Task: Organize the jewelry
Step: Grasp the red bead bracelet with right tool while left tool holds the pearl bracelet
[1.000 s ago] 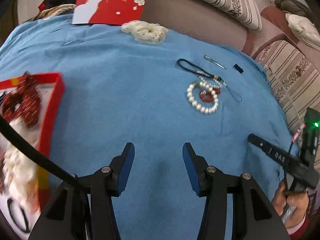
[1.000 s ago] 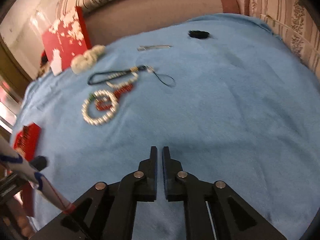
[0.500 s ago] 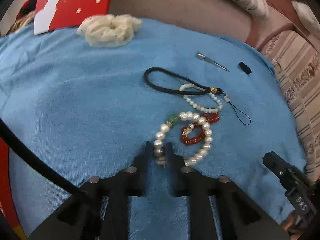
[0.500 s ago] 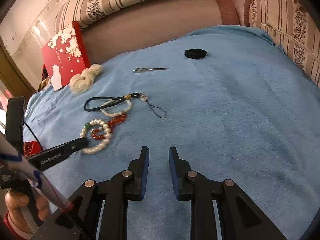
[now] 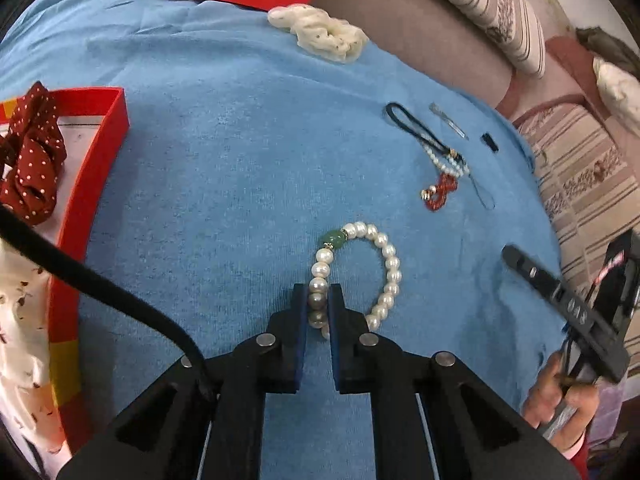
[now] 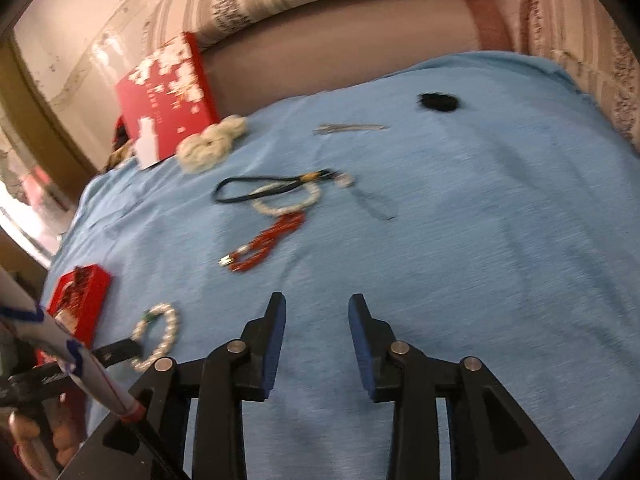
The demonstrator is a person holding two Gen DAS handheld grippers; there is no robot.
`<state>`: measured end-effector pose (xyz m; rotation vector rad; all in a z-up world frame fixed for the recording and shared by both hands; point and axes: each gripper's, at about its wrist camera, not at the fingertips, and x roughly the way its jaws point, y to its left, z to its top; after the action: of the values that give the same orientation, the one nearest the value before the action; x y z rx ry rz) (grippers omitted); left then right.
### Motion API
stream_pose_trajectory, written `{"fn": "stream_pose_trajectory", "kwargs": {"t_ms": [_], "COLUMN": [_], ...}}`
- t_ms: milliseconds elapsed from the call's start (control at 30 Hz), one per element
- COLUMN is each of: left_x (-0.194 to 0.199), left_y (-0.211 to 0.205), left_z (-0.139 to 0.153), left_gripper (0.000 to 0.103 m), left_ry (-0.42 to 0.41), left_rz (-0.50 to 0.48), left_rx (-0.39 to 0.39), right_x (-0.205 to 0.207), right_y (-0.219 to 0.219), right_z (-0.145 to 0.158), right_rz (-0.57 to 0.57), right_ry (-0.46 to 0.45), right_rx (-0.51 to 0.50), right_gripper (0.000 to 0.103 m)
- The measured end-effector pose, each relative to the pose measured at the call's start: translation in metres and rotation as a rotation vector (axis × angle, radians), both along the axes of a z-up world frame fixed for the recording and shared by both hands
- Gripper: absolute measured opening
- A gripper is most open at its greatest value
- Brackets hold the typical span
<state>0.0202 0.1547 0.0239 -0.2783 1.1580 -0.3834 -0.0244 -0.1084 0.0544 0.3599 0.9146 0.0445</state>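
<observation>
- Blurred by motion in the right wrist view: black hair tie [image 6: 437, 102] and thin metal clip [image 6: 350, 128] far back on the blue cloth [image 6: 480, 240], details hard to make out.
- Cut off at the left frame edge of the left wrist view: red box [image 5: 94, 184], only one corner and its right wall shown; partly crossed by a black cable [image 5: 100, 292].
- In the red box: dark red dotted scrunchie [image 5: 32, 160] at the far end, something white and patterned nearer the camera, kind not clear.
- Seen small in the right wrist view: same red box [image 6: 80, 300] at the left of the cloth, contents unreadable.
- Left gripper [image 5: 319, 300] low over the cloth, jaws clenched on the near beads of the pearl bracelet [image 5: 386, 268]; loop spread ahead and to the right, green bead [image 5: 334, 239] at its far side.
- Whether the bracelet hangs clear of the cloth or rests on it: cannot tell.
- Bracelet between the red box and the remaining jewellery, apart from both.
- Right gripper [image 6: 316, 308] pointing forward above bare cloth, jaws released and wide, nothing between them.
- Right hand [image 5: 560, 400] on its handle at the lower right edge of the left wrist view, partly out of frame.
- Ahead of the right gripper: red bead bracelet [image 6: 268, 244], touching a small white bead loop [image 6: 288, 200] joined to a black cord strap [image 6: 248, 188].
- Cream scrunchie [image 5: 320, 34] at the far cloth edge, just beside a red flowered card [image 6: 168, 100] leaning on the sofa back.
</observation>
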Motion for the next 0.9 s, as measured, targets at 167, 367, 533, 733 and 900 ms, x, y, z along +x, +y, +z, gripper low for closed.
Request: {"fn": "stream_pose_trajectory", "kwargs": {"t_ms": [167, 367, 533, 733, 900], "left_x": [0.007, 0.005, -0.001, -0.002, -0.016], "left_y": [-0.009, -0.023, -0.036, -0.031, -0.021], "left_z": [-0.002, 0.001, 0.003, 0.011, 0.044], "left_gripper": [0.017, 0.038, 0.035, 0.009, 0.009], "left_ry": [-0.012, -0.044, -0.094, -0.093, -0.173], "left_rz": [-0.009, -0.040, -0.073, -0.088, -0.110], "left_rx": [-0.013, 0.009, 0.115, 0.060, -0.005], "right_x": [0.015, 0.051, 0.081, 0.092, 0.068], "right_y": [0.020, 0.032, 0.037, 0.045, 0.036], "right_z": [-0.009, -0.017, -0.025, -0.023, -0.003], "right_rz": [0.040, 0.003, -0.070, -0.081, -0.067], "right_ry": [0.023, 0.037, 0.056, 0.077, 0.041], "right_rx": [0.008, 0.055, 0.097, 0.004, 0.049], "right_gripper": [0.038, 0.042, 0.042, 0.015, 0.008]}}
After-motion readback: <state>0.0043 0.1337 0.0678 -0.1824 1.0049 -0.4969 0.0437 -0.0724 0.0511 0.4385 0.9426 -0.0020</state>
